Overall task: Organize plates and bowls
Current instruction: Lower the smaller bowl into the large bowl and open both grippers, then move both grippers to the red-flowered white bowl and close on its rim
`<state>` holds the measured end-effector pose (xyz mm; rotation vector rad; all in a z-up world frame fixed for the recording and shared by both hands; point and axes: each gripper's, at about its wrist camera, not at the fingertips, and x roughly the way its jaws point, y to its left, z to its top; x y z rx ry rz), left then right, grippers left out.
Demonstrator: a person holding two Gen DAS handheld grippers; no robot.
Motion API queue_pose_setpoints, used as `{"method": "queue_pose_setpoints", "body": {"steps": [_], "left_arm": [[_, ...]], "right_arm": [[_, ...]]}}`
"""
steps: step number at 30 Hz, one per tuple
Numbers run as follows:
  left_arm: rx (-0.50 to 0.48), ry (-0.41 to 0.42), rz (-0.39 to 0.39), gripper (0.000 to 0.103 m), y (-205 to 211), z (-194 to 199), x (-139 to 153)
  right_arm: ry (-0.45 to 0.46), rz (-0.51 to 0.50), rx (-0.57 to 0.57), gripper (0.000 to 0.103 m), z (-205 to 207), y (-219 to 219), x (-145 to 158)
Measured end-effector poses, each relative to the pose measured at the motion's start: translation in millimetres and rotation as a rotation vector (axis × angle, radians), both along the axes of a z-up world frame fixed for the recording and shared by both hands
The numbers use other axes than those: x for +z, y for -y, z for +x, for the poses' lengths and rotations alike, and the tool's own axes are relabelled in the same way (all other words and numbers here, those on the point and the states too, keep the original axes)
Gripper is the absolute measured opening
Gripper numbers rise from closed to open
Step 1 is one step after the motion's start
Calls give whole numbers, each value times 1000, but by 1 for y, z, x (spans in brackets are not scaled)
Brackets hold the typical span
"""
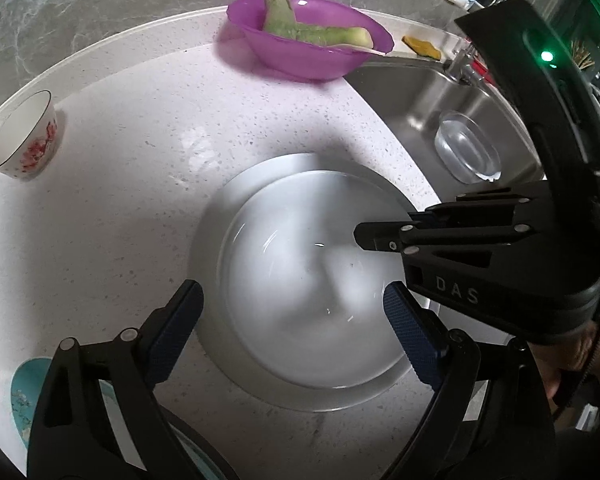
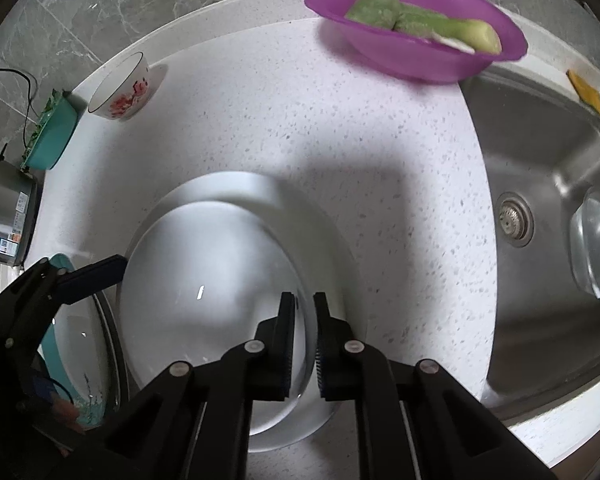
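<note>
Pinching the rim of a clear glass bowl (image 2: 216,300), the right gripper (image 2: 302,346) has its jaws almost shut, with the thin glass edge between the two pads. That bowl sits inside a wide white plate (image 1: 220,216) on the speckled white bench (image 1: 140,160). The left gripper (image 1: 292,332) has its jaws spread wide, one pad on each side of the bowl, and neither pad presses on it. It holds nothing. Just beside the plate, at the near left, lies a teal plate (image 2: 66,364) with a flower print, partly hidden by the left gripper. Farther back on the left stands a small white bowl with red flowers (image 1: 24,140), well apart from the plate. On the right is a steel sink (image 2: 540,240) with a clear glass dish (image 1: 468,148) inside it. At the far edge of the bench sits a purple plastic bowl (image 1: 312,36) holding green vegetable pieces (image 1: 316,30).
</note>
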<state>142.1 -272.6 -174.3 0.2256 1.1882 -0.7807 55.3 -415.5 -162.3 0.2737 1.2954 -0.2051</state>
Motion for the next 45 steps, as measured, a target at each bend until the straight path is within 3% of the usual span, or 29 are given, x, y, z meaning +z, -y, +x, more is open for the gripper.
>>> {"method": "queue_pose_setpoints", "body": {"steps": [6,11,15,17,19,22,25,28,32,37,45], "left_arm": [[15,-37,-31,93,-15,3,4],[28,-60,-80,93,-32,6,21],[87,-91,-185,100,-69,25,44],[127,-105,-232,103,-92,42,50],[184,-78,-227,103,-121,65,55],[273,10,-151,103,-162,104,60],[314,82,-99,103,-192,141,63],[346,92,-65,103,-214,185,59],[452,9,3,102,-238,253,38],[471,-71,-3,99,-247,320,1],[443,-172,-33,97,-242,367,-49]], "right_arm": [[-5,-1,2,12,3,2,0],[86,28,-23,18,-1,8,24],[188,78,-63,64,-6,18,53],[237,124,-81,74,-5,24,68],[251,166,-82,86,4,25,78],[272,227,-8,88,30,14,92],[278,224,84,93,63,-9,104],[268,281,146,93,118,-28,103],[188,336,119,93,190,-41,76],[109,459,58,74,268,-50,30],[41,511,36,67,309,-57,-18]]}}
